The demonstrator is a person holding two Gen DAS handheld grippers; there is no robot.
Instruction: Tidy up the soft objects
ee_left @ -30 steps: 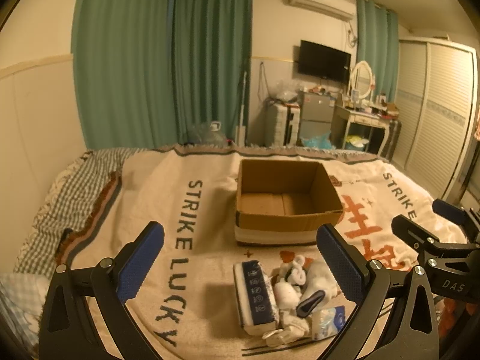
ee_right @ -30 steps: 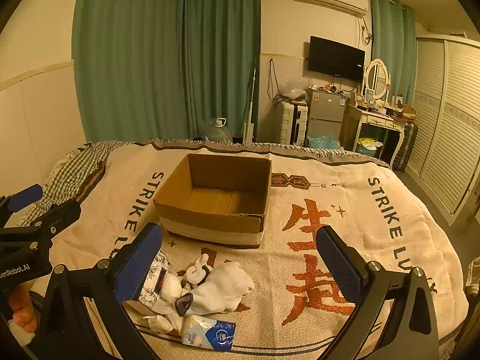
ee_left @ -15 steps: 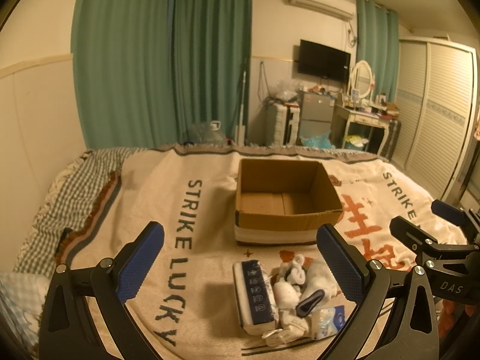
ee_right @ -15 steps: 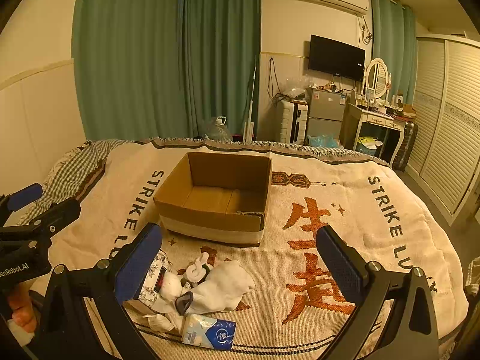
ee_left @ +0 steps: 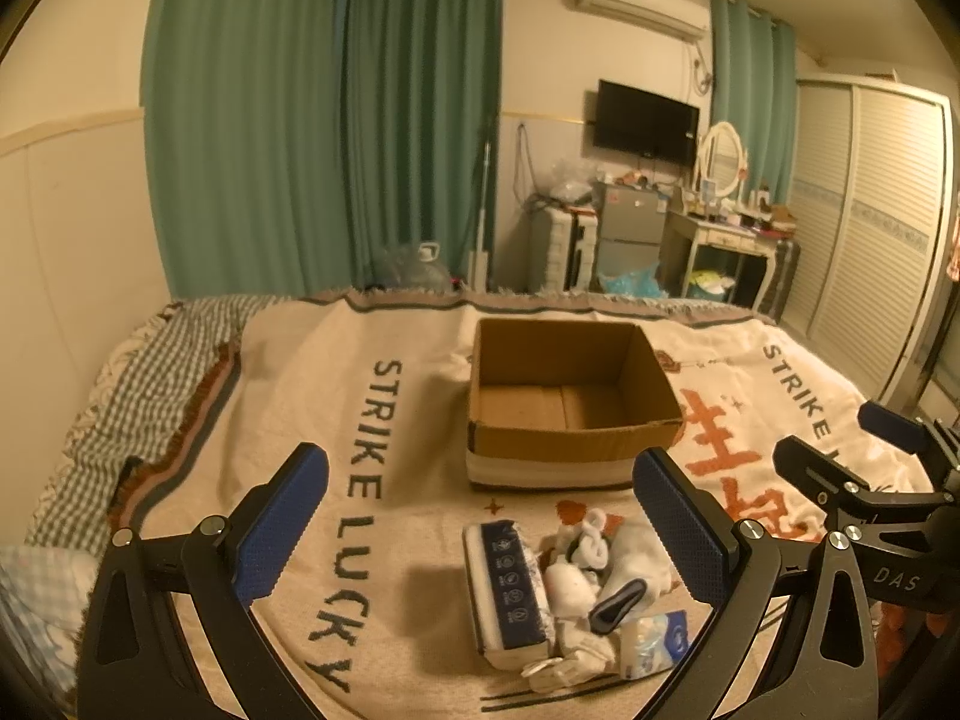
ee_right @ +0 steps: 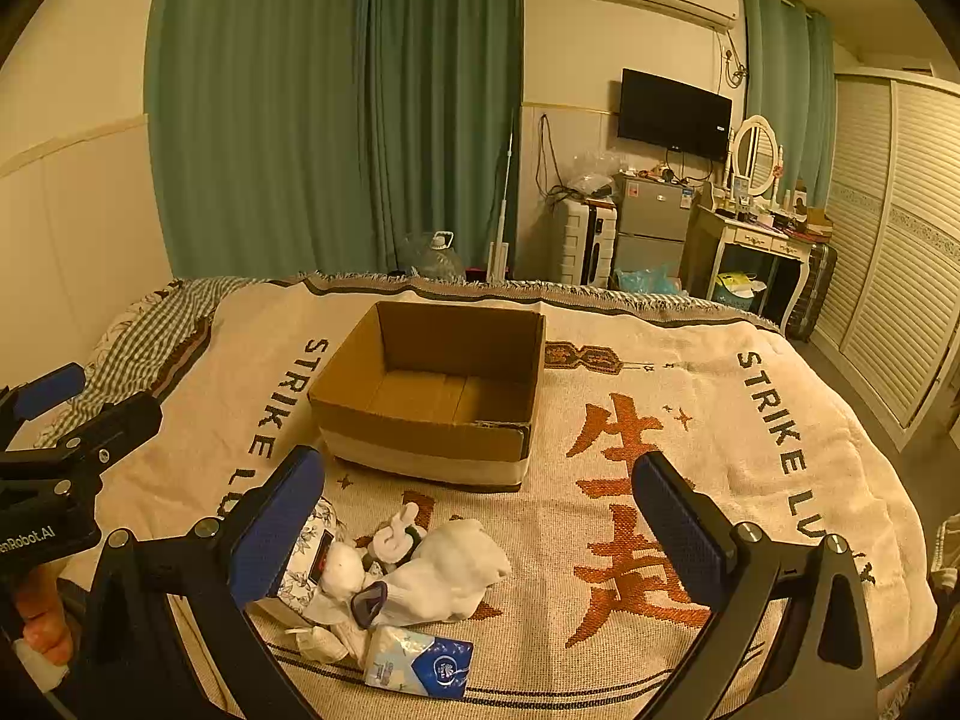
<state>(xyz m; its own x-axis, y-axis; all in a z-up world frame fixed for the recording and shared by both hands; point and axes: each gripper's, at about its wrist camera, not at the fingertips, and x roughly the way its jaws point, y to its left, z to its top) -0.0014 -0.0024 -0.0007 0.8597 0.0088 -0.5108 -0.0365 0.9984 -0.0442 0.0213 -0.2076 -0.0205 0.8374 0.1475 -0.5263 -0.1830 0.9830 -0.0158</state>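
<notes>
Soft objects point(ee_right: 420, 576) lay in a small heap on the bed's blanket point(ee_right: 690, 420), just at 6 o'clock of the open cardboard box point(ee_right: 432, 396), apart from it. Heap in right wrist view: white sock bundle point(ee_right: 456, 570) in the middle, small white plush point(ee_right: 393, 534) at its 10 o'clock, floral tissue pack point(ee_right: 309, 564) at 9 o'clock, blue-white tissue packet point(ee_right: 420, 660) at 6 o'clock, all touching or overlapping. Left wrist view showed same heap point(ee_left: 576, 588) with the wrapped pack's dark blue side point(ee_left: 510, 588) at 9 o'clock of it, blue-white packet point(ee_left: 657, 642) at 5 o'clock, box point(ee_left: 570, 408) at 12 o'clock with nothing visible inside.

Left gripper point(ee_left: 480, 534) had jaws spread wide, holding nothing, hovering above the blanket with the heap showing between the pads. Right gripper point(ee_right: 480, 534) also had jaws wide, nothing held, heap low between its pads toward 7 o'clock. Right gripper's body showed at 3 o'clock edge of left view point(ee_left: 870, 498); left gripper's body at 9 o'clock edge of right view point(ee_right: 60, 462), with fingers point(ee_right: 42, 624) of the person's hand below it.

Green curtains point(ee_right: 336, 108), wall TV point(ee_right: 675, 114) and dressing table point(ee_right: 756, 240) stood beyond the bed
</notes>
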